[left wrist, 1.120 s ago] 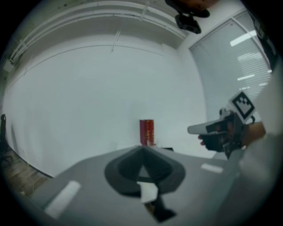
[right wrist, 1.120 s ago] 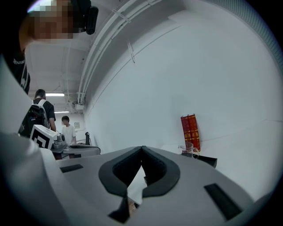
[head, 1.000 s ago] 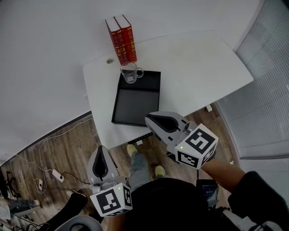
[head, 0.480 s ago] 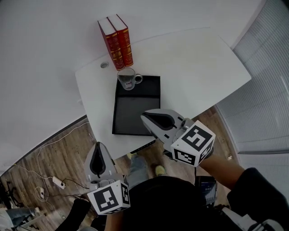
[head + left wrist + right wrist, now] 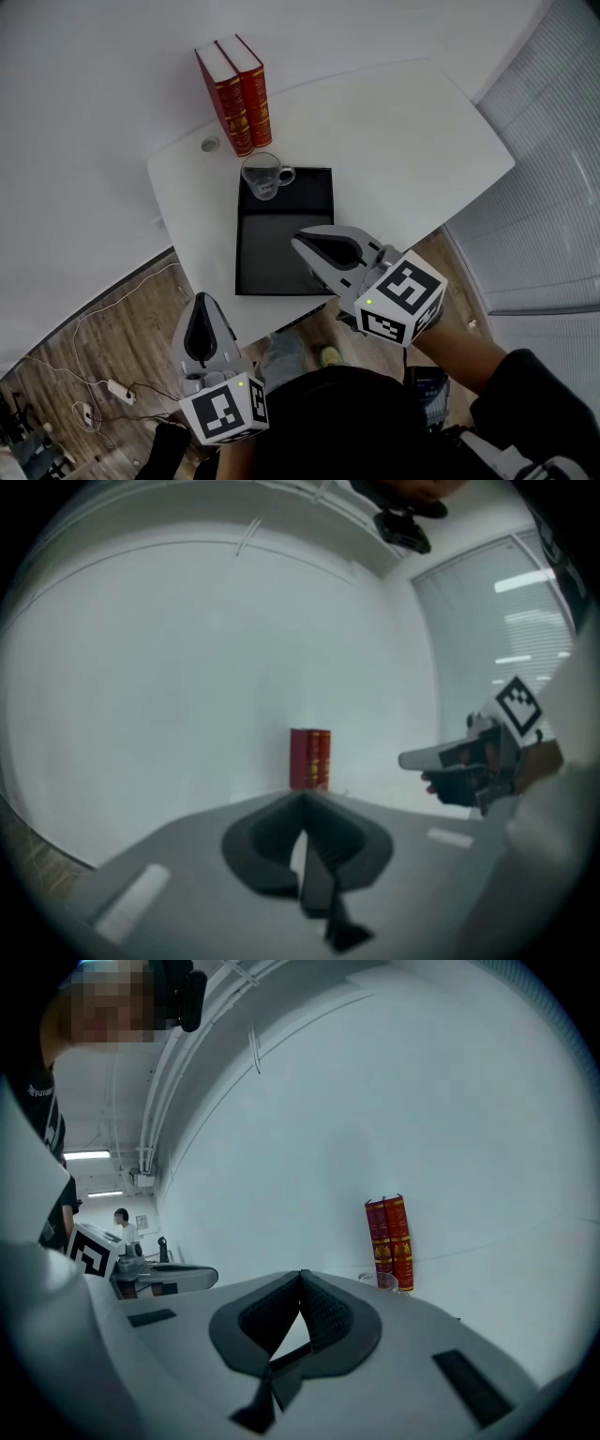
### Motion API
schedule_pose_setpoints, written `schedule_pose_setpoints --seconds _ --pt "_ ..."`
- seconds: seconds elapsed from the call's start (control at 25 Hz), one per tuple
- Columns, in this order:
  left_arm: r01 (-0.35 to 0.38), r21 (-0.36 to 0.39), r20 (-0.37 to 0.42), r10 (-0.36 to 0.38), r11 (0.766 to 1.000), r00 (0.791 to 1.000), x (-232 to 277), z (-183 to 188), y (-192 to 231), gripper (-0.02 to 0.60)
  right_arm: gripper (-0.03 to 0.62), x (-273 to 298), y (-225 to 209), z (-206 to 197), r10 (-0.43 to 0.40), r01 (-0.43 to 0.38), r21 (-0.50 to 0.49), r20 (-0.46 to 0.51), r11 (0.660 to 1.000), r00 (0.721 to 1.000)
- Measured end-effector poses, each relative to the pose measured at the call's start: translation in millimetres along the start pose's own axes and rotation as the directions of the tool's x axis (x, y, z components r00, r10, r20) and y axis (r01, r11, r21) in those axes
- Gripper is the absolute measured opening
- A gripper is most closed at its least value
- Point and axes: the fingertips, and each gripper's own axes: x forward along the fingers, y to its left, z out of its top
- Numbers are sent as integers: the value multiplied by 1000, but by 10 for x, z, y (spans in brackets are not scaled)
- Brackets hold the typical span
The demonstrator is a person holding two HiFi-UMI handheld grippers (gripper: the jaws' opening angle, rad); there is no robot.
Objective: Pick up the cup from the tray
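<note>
White walls and a white tabletop (image 5: 403, 141) set the scene. The right tool (image 5: 302, 246) has its jaws closed tip to tip with nothing between them, and it hovers over the near end of the tray (image 5: 272, 248). The left tool (image 5: 201, 302) is closed too and empty, hanging low off the tabletop's near edge above the wooden floor (image 5: 84, 366).

The cup (image 5: 263, 177) stands upright in the tray's far corner, just in front of two red books (image 5: 234, 89), with its handle turned to the right.

To do this reach well, the right tool's jaws would need to part before arrival and bracket the cup wall or handle squarely. Clear glass looks smooth and slippery, so a firm, level grip suits it. The tray is matt black, shallow and rectangular; the books are hardbacks with gilt spines, close enough to bump.
</note>
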Motion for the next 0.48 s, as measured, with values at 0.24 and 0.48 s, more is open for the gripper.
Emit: schedule_pose_setpoints --seconds 0.24,0.48 --pt "21 -5 -16 -21 1000 1000 154 -18 80 2 14 130 -62 -9 -21 21 8 -14 1000 1000" --pt "53 -6 -15 -53 999 999 300 16 189 2 14 273 -85 40 -48 48 6 -23 999 999"
